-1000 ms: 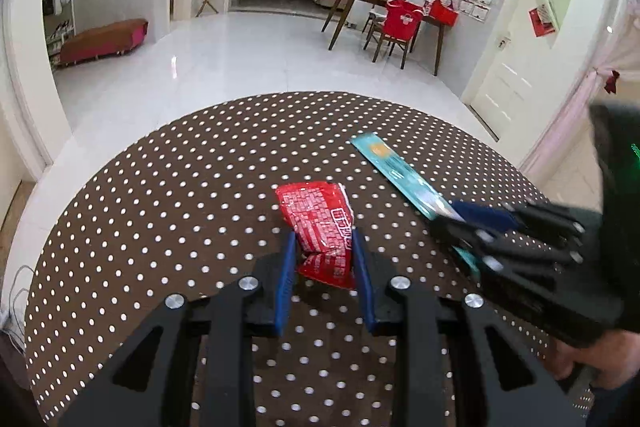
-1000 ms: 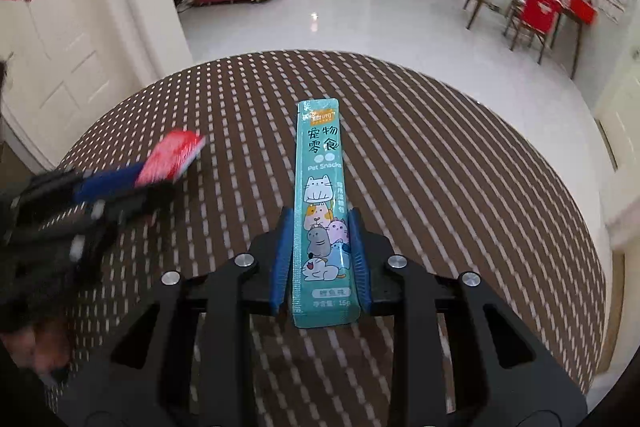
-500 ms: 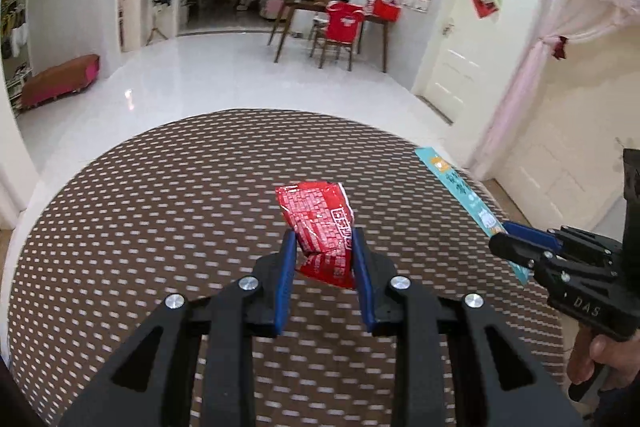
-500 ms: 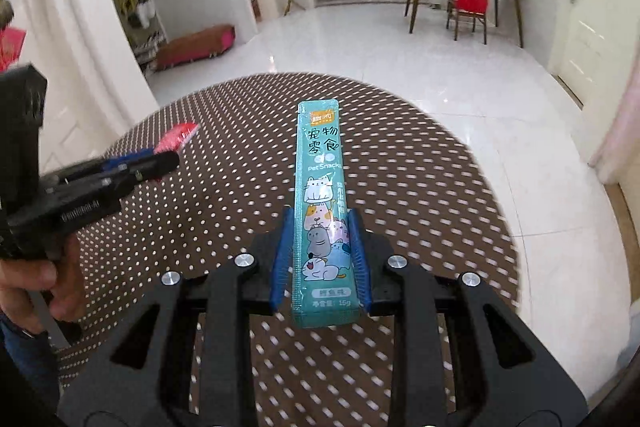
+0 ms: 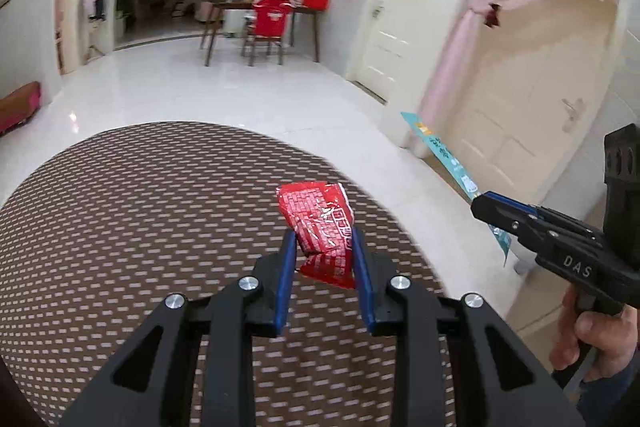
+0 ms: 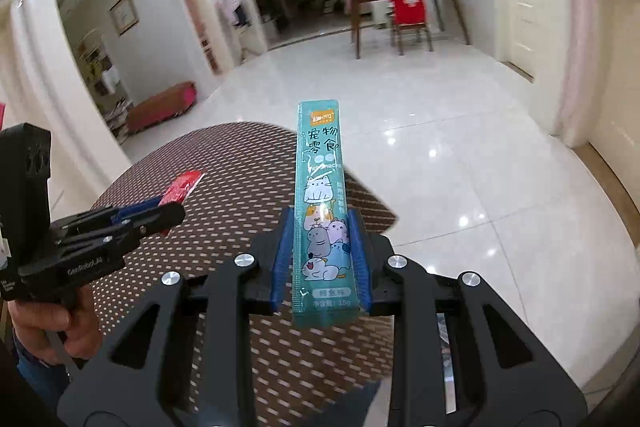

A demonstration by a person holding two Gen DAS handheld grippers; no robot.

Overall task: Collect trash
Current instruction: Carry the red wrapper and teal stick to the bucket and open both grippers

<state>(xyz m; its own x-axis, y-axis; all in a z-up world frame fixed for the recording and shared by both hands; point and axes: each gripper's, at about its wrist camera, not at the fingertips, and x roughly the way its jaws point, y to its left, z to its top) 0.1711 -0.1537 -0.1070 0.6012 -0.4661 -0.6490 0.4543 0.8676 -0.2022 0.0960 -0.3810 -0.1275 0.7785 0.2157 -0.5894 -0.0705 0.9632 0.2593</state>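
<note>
My left gripper [image 5: 323, 247] is shut on a crumpled red snack wrapper [image 5: 320, 223] and holds it above the round brown polka-dot table [image 5: 120, 227]. My right gripper [image 6: 322, 227] is shut on a long teal pet-snack stick packet [image 6: 320, 195], held upright above the table's right edge [image 6: 224, 187]. The right gripper [image 5: 504, 213] with the teal packet [image 5: 444, 155] shows at the right of the left wrist view. The left gripper [image 6: 168, 213] with the red wrapper [image 6: 182, 187] shows at the left of the right wrist view.
White tiled floor [image 6: 420, 131] lies beyond the table. A wooden dining table with a red-covered chair [image 5: 270, 23] stands far back. A white door [image 5: 520, 115] and pink curtain [image 5: 452, 67] are at the right. A low red bench [image 6: 164, 107] sits by the left wall.
Both grippers have lifted their wrappers off the table and swung to the right; the table has dropped lower and leftward in both views. Both stay shut.
</note>
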